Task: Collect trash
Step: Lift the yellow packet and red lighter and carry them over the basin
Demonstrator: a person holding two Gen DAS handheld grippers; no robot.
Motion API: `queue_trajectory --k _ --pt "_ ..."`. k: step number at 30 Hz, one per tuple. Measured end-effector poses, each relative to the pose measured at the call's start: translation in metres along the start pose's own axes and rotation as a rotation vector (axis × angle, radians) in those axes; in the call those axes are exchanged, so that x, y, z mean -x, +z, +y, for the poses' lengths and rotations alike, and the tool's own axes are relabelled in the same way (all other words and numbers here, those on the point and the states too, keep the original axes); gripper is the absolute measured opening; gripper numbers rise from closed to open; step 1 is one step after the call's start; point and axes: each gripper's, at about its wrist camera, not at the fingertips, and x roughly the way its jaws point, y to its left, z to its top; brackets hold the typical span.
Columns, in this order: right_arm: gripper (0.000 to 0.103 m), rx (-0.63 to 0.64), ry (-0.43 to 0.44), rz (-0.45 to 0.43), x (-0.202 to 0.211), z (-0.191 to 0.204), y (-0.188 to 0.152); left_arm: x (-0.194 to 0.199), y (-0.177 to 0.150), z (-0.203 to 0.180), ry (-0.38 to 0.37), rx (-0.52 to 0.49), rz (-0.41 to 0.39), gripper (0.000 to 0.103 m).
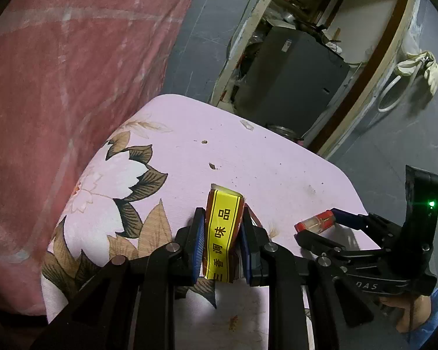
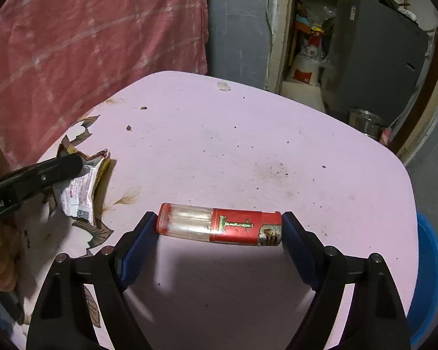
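A brown seasoning packet (image 1: 223, 233) with a yellow label stands between the blue pads of my left gripper (image 1: 222, 213), which is shut on it just above the pink floral tabletop (image 1: 248, 151). In the right wrist view the crumpled packet (image 2: 78, 192) sticks out past one left finger (image 2: 64, 167). A red and clear lighter (image 2: 219, 224) lies flat on the tabletop (image 2: 219, 145), held lengthwise in my right gripper (image 2: 219, 226). One pad presses on each of its ends. The left wrist view shows the same grip on the lighter (image 1: 309, 224).
Crumbs (image 2: 128, 127) and a clear plastic scrap (image 2: 224, 86) lie on the far part of the table. A pink checked cloth (image 2: 87, 29) hangs behind on the left. A grey cabinet (image 2: 373, 52) and metal pot (image 2: 365, 119) sit past the far edge. A blue tub (image 2: 429, 277) stands at right.
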Motion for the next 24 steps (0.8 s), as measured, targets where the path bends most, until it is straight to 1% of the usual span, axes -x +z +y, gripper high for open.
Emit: queue_trajectory --k 7,10,12,15,19,21,24 --pt "0.084 -0.016 0.016 -0.025 0.009 -0.002 -0.006 0.000 -0.002 -0.005 0.003 -0.006 -0.006 0.018" --pt "0.084 -0.049 0.026 -0.102 0.022 -0.006 -0.012 0.003 -0.004 -0.005 -0.031 0.010 -0.017 0.018" --pt "0.084 -0.074 0.049 -0.169 0.033 -0.012 -0.015 0.006 -0.004 -0.008 -0.035 0.009 -0.034 0.018" --pt "0.084 -0.100 0.049 -0.241 0.044 -0.017 -0.021 0.010 -0.003 -0.014 -0.039 0.003 -0.057 0.018" --pt "0.084 -0.097 0.002 -0.349 0.065 -0.021 -0.028 0.022 0.002 -0.035 -0.043 -0.046 -0.137 0.018" --pt "0.084 -0.101 -0.020 -0.423 0.083 -0.025 -0.030 0.027 0.005 -0.049 -0.047 -0.080 -0.178 0.018" --pt "0.084 -0.108 -0.043 -0.518 0.106 -0.029 -0.032 0.031 0.008 -0.064 -0.082 -0.084 -0.214 0.018"
